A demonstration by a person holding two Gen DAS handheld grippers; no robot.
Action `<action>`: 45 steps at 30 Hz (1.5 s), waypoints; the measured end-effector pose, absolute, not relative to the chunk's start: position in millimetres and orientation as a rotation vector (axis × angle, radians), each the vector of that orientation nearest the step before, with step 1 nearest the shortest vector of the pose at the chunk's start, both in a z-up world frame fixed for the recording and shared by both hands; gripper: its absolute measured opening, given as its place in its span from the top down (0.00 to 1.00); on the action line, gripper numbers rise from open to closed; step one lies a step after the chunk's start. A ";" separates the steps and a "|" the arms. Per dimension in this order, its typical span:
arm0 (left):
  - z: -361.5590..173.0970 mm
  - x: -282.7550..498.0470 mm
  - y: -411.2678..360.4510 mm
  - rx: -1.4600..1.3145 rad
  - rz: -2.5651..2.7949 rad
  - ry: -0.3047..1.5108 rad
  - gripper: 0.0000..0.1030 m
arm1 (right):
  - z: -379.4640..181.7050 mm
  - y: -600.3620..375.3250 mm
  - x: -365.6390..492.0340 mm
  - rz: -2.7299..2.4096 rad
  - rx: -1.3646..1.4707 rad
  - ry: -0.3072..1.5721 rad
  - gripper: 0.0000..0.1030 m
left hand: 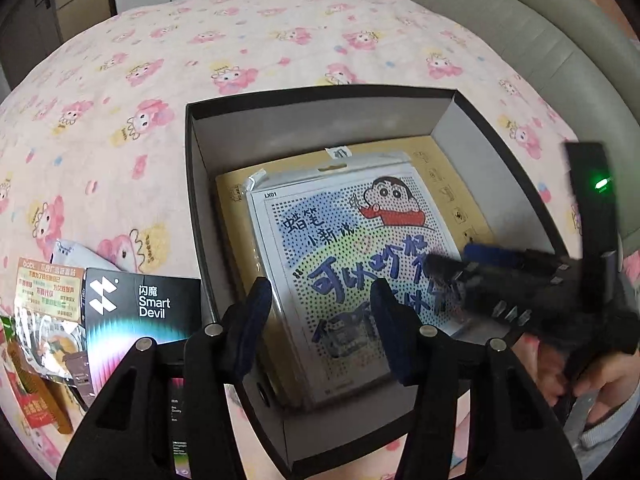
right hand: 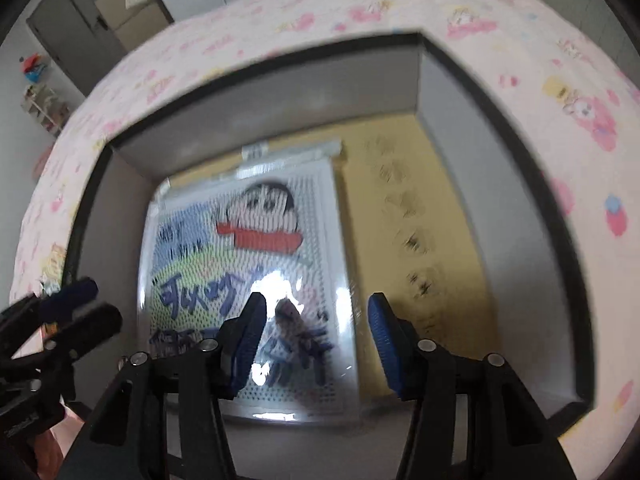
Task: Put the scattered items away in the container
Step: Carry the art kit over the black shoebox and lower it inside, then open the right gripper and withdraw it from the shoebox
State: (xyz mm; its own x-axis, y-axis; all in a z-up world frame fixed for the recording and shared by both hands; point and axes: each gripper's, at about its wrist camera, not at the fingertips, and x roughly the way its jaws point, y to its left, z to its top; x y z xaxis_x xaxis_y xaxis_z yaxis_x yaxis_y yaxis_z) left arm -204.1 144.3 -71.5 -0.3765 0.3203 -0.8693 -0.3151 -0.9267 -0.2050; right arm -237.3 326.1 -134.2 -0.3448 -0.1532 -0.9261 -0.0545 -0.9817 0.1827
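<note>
Open dark-rimmed cardboard box with grey inner walls (left hand: 224, 208) sits on a bed covered by a pink cartoon-print blanket (left hand: 160, 80). Flat on the box's yellow-brown floor lies a clear-wrapped white packet printed with a cartoon boy in a red shirt and blue Chinese lettering (left hand: 340, 264), toward the box's left side, bare floor showing along its right. Left hand-held gripper (left hand: 320, 332) hangs over the box's near-left part, blue-padded jaws partly apart, nothing between them, packet below. Right hand-held gripper (right hand: 316, 340) points down into the box over the packet's lower right, jaws spread, nothing gripped; right wrist view is motion-blurred. In the left wrist view the right hand-held gripper comes in from the right with a green light lit on its body, a person's hand (left hand: 568, 376) gripping it. Outside the box, on the blanket to its left: black "Smart Devil" carton with rainbow stripes (left hand: 140, 312), touching the box's outer wall or just beside it, cannot tell; further left a pile of colourful snack sachets (left hand: 44, 328) and a white pouch (left hand: 76, 252) behind.
</note>
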 end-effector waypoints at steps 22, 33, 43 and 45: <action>-79.9 -209.0 155.9 -1.502 2.288 0.010 0.49 | -95.1 352.7 -208.6 -2.741 1.584 -0.298 0.35; -108.5 -221.9 257.5 -1.659 2.158 0.406 0.39 | -90.9 371.6 -229.0 -2.799 1.632 -0.220 0.33; -118.3 -236.2 277.8 -1.681 2.058 0.196 0.32 | -83.5 366.0 -233.0 -2.936 1.565 -0.052 0.33; -123.1 -239.1 279.8 -1.702 2.032 0.162 0.31 | -83.9 369.5 -235.0 -2.934 1.565 -0.064 0.35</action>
State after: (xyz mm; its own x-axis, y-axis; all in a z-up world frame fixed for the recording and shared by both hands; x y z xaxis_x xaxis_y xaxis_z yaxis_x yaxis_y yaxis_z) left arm -239.1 279.8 -123.1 -0.1105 0.2836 -0.9525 -0.4312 -0.8772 -0.2112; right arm -235.0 369.5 -83.9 -0.5437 0.1439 -0.8268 -0.1798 -0.9823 -0.0526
